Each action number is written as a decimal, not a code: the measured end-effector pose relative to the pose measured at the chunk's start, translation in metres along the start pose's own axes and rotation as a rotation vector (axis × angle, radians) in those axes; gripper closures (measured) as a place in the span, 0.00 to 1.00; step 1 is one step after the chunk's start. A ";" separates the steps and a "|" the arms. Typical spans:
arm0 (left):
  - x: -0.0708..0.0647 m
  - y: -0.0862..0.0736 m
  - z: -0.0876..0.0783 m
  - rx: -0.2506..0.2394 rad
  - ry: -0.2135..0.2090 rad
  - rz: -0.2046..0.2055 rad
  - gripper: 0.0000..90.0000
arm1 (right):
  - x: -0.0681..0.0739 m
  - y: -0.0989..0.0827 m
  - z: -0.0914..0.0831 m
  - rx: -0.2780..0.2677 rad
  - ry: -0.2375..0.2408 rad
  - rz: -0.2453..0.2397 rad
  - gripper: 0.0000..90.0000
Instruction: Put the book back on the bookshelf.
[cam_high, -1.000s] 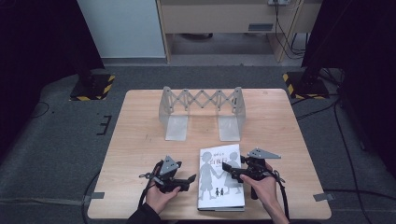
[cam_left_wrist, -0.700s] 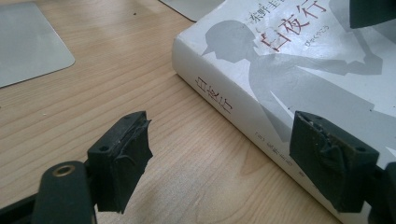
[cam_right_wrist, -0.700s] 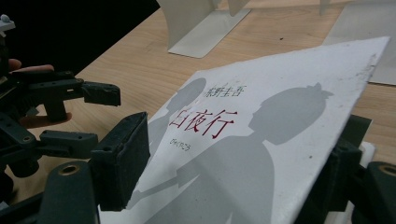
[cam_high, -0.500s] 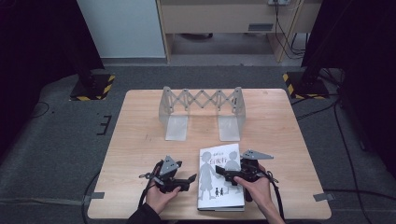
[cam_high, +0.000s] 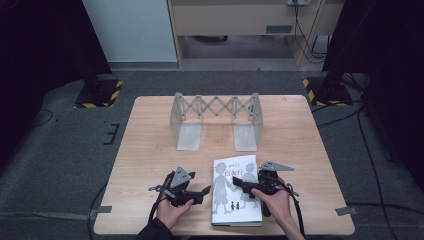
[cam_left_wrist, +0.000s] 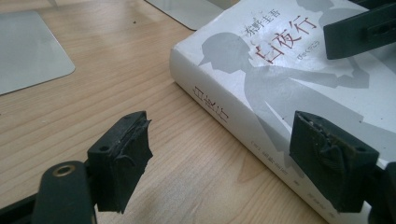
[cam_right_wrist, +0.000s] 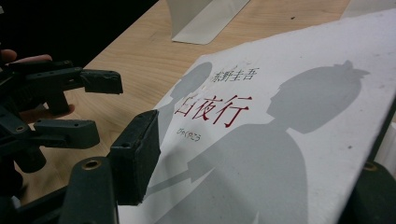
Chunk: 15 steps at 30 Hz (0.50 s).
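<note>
White-covered book (cam_high: 236, 191) is lying flat on the wooden counter (cam_high: 150, 150) near its front edge. The right gripper (cam_right_wrist: 261, 186) is straddling the raised cover edge, jaws spread, not clenched. The left gripper (cam_left_wrist: 224, 158) is waiting beside the spine, jaws released. Gripping only the thin cover risks bending or tearing it.

Left claw (cam_high: 204, 191) low over the surface, jaws spread wide, nothing between them, aimed at the right claw. Right claw (cam_high: 239, 183) jaws also apart, one pad (cam_right_wrist: 138, 156) ahead of the lens, the other at frame edge. Each hand (cam_high: 172, 214) grips its handle from behind.
</note>
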<state>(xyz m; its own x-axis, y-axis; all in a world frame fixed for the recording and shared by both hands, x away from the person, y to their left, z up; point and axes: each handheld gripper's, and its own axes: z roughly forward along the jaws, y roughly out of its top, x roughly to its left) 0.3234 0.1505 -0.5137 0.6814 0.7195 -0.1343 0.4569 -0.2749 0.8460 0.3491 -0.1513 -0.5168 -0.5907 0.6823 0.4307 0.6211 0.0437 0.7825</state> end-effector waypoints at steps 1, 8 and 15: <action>0.000 0.000 0.000 -0.002 0.000 -0.003 0.22 | 0.000 0.000 0.000 0.001 -0.002 0.004 0.41; 0.000 0.002 0.001 -0.021 -0.014 -0.015 0.22 | -0.004 0.001 -0.001 0.001 -0.010 0.057 0.53; 0.000 0.004 0.001 -0.057 -0.052 -0.040 0.22 | -0.005 0.003 -0.004 -0.017 0.003 0.092 0.63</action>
<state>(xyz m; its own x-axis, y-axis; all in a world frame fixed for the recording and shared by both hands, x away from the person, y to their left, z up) 0.3257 0.1484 -0.5111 0.6926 0.6946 -0.1944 0.4525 -0.2085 0.8671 0.3520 -0.1579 -0.5146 -0.5334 0.6807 0.5021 0.6636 -0.0313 0.7474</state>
